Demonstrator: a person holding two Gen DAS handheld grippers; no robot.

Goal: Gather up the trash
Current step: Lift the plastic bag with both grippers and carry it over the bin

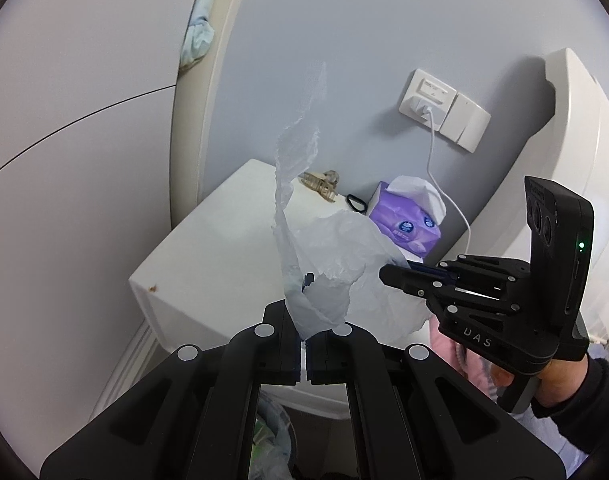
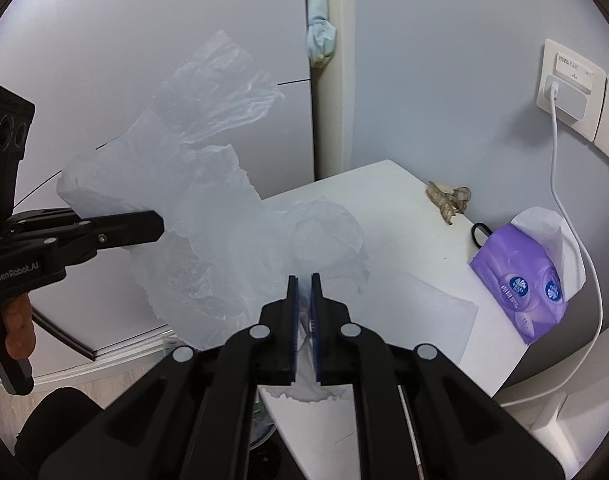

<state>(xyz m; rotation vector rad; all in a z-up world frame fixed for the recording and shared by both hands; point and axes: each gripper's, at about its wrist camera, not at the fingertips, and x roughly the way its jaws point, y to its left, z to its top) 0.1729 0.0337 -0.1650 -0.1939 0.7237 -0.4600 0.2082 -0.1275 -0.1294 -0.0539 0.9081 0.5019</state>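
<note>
A thin translucent white plastic bag (image 1: pixel 336 256) hangs in the air between both grippers, above a white bedside cabinet (image 1: pixel 208 248). My left gripper (image 1: pixel 304 312) is shut on one edge of the bag. My right gripper (image 2: pixel 303 284) is shut on another edge of the bag (image 2: pixel 208 216). In the left wrist view the right gripper (image 1: pixel 388 276) comes in from the right and pinches the bag. In the right wrist view the left gripper (image 2: pixel 156 226) comes in from the left and pinches it.
On the cabinet top (image 2: pixel 416 280) lie a beige hair claw (image 2: pixel 448 200), a black hair tie (image 2: pixel 480 234) and a purple tissue pack (image 2: pixel 528 284). A white cable (image 2: pixel 560 200) runs from a wall socket (image 2: pixel 564 88). A lined bin (image 1: pixel 272 440) stands below, at the cabinet's front.
</note>
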